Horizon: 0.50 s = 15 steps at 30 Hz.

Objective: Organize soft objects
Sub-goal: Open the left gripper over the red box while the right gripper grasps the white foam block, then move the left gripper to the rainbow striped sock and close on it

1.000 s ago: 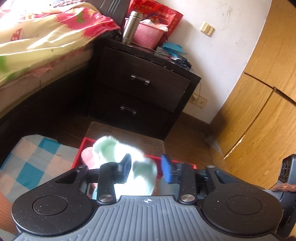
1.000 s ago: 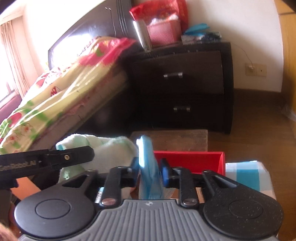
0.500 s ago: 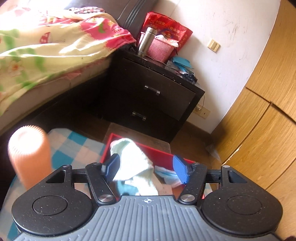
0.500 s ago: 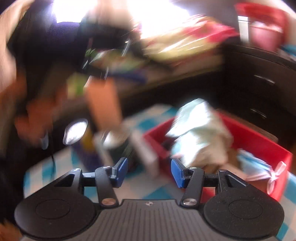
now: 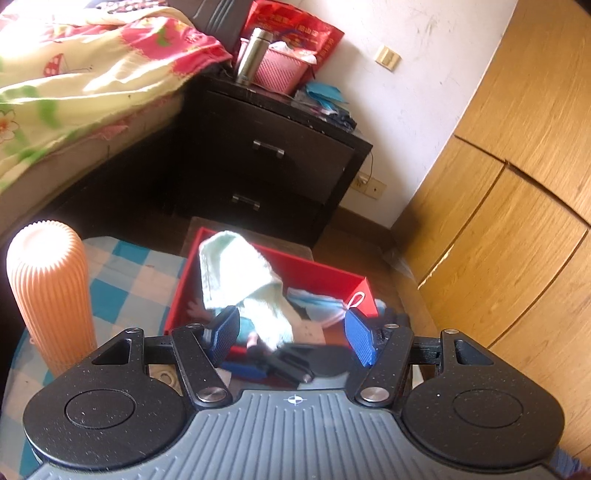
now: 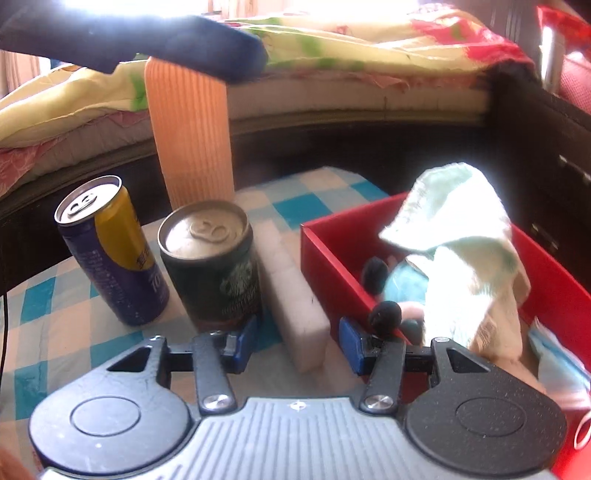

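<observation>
Red box (image 5: 325,271), checked blue-white cloth (image 5: 125,273).

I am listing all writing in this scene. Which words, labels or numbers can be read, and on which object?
"10": on the tall blue and yellow drink can; the rest of its print is blurred.
Pale lettering on the short dark green can: too blurred to read.
Yellow print on the red plastic bag behind the pink basket: too small to read.
Nothing else is legible.

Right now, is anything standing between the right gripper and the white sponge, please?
Nothing visible: the sponge lies with its near end between the closing jaws of the right gripper, unpressed. The dark can and red box flank it.
</observation>
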{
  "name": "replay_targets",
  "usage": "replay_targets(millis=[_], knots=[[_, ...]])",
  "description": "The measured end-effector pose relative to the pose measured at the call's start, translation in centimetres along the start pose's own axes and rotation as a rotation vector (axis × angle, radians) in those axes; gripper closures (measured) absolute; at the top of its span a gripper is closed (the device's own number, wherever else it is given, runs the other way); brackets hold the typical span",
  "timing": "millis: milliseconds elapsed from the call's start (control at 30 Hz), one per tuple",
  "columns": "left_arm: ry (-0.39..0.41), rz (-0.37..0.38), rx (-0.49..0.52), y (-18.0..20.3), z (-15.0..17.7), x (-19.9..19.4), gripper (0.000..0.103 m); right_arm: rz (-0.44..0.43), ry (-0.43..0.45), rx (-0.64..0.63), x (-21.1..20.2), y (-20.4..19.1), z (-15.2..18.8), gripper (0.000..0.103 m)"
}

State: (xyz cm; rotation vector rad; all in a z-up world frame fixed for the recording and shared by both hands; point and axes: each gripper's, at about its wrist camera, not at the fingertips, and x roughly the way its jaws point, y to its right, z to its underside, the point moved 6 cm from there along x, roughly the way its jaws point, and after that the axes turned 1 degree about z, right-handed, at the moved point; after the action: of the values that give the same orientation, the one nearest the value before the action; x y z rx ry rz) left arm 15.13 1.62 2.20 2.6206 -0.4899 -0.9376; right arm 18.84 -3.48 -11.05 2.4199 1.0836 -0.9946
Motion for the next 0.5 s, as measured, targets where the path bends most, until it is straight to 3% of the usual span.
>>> replay_targets(millis=[133, 200, 233, 300, 500], knots=[[-0.027, -0.074, -0.034, -1.3, 0.4, 0.3, 0.039, 0.004, -0.021, -0.047, 0.4, -0.6, -0.1, 0.078], [-0.032, -0.085, -0.045, -1.5, 0.4, 0.3, 0.038, 0.024, -0.04, -0.053, 0.5, -0.7, -0.1, 0.091], [-0.036, -0.109, -0.043, -1.6, 0.4, 0.3, 0.038, 0.011, -0.068, -0.026, 0.5, -0.5, 0.1, 0.103], [-0.039, -0.134, -0.024, -1.4, 0.3, 0.3, 0.039, 0.005, -0.083, 0.018, 0.4, -0.2, 0.5, 0.103], [-0.051, -0.101, -0.021, -0.3, 0.2, 0.1, 0.037, -0.02, -0.116, 0.138, -1.5, 0.1, 1.8, 0.103]])
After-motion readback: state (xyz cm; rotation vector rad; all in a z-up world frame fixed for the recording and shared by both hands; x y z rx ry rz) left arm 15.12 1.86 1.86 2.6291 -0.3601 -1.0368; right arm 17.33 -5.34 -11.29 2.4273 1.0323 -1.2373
